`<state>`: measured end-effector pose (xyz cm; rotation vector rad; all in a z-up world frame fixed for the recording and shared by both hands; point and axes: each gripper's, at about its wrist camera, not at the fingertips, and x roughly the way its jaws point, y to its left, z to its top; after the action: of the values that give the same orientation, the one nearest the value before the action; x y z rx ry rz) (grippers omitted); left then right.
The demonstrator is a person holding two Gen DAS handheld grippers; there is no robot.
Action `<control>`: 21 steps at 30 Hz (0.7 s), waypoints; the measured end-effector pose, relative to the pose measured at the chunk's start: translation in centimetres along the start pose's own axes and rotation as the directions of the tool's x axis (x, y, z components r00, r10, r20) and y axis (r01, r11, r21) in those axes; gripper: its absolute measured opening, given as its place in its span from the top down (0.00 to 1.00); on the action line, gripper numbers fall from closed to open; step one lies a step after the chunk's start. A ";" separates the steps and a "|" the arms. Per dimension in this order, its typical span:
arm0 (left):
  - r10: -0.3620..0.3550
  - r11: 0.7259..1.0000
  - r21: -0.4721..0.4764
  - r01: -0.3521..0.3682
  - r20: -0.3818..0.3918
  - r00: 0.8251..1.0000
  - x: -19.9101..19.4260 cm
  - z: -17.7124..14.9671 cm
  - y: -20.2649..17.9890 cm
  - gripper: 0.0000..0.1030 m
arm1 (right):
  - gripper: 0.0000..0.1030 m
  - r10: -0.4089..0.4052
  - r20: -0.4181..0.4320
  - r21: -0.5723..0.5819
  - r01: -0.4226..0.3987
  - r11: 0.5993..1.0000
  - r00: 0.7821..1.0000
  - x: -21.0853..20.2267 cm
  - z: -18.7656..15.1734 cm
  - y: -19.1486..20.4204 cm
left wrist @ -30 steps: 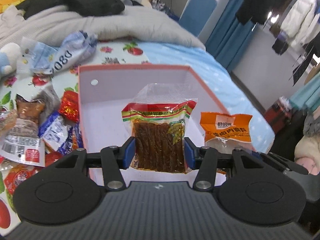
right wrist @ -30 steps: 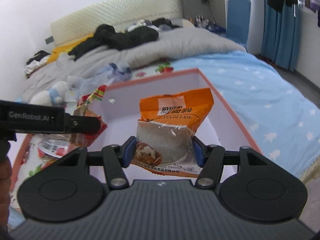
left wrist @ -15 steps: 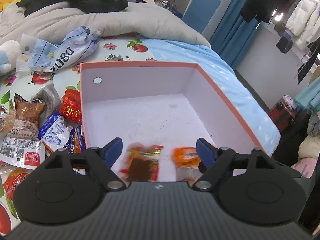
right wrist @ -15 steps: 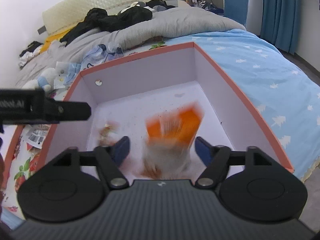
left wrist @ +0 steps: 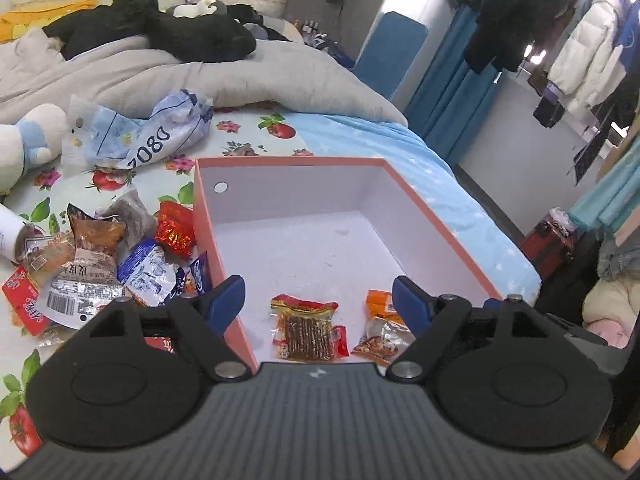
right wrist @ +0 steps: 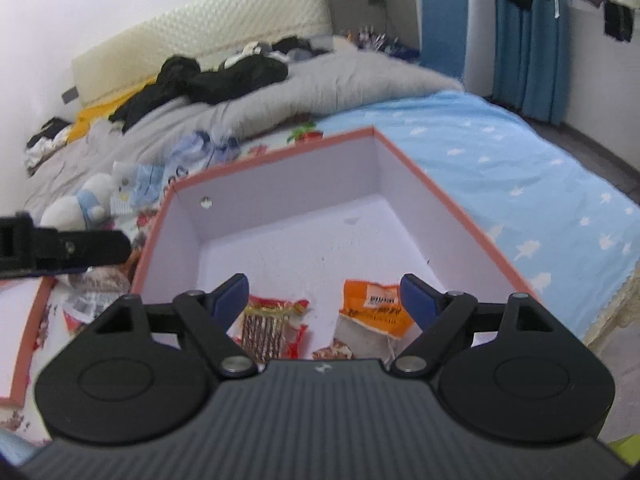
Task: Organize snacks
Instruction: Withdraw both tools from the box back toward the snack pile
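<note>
Left wrist view: the left tool (left wrist: 319, 304) gapes empty above the pink box (left wrist: 440, 224); the right tool (right wrist: 322, 298) likewise; a red snack packet (left wrist: 306, 330) and an orange one (left wrist: 380, 330) lie inside, near wall; loose snacks (left wrist: 104, 264) crowd the bed alongside.

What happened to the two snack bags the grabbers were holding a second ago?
Both were let go. The left gripper dropped the red packet, the right gripper dropped the orange packet; both now lie inside the box. The box and snack pile stayed put.
</note>
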<state>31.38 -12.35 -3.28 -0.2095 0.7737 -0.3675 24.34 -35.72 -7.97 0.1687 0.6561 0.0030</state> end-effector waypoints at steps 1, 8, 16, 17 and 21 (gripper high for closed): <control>0.000 1.000 0.003 0.000 0.008 1.000 -0.6 0.1 0.0 0.19 | 0.18 -0.006 0.008 0.013 0.005 1.000 1.000 -0.4 0.1 0.3; -0.020 1.000 0.021 0.018 0.054 0.998 -5.3 -0.3 0.4 0.19 | 0.18 -0.009 0.044 0.022 0.008 1.000 0.999 -2.2 -0.1 2.4; 0.008 1.000 -0.006 -0.007 0.100 0.995 -9.3 -3.8 1.1 0.19 | 0.18 0.046 0.094 -0.021 -0.044 0.999 0.995 -5.9 -1.5 3.7; 0.014 1.000 -0.015 -0.012 0.101 0.995 -9.6 -4.3 1.3 0.19 | 0.18 0.046 0.094 -0.021 -0.045 0.999 0.994 -6.3 -1.7 3.7; 0.029 0.999 -0.040 -0.025 0.122 0.992 -11.2 -5.8 1.8 0.19 | 0.18 0.086 0.103 -0.052 -0.081 0.995 0.991 -7.7 -2.4 3.7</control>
<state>20.36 -6.53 -0.73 -0.2547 0.6625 -0.3116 16.96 -32.17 -4.61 0.1493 0.5434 0.0901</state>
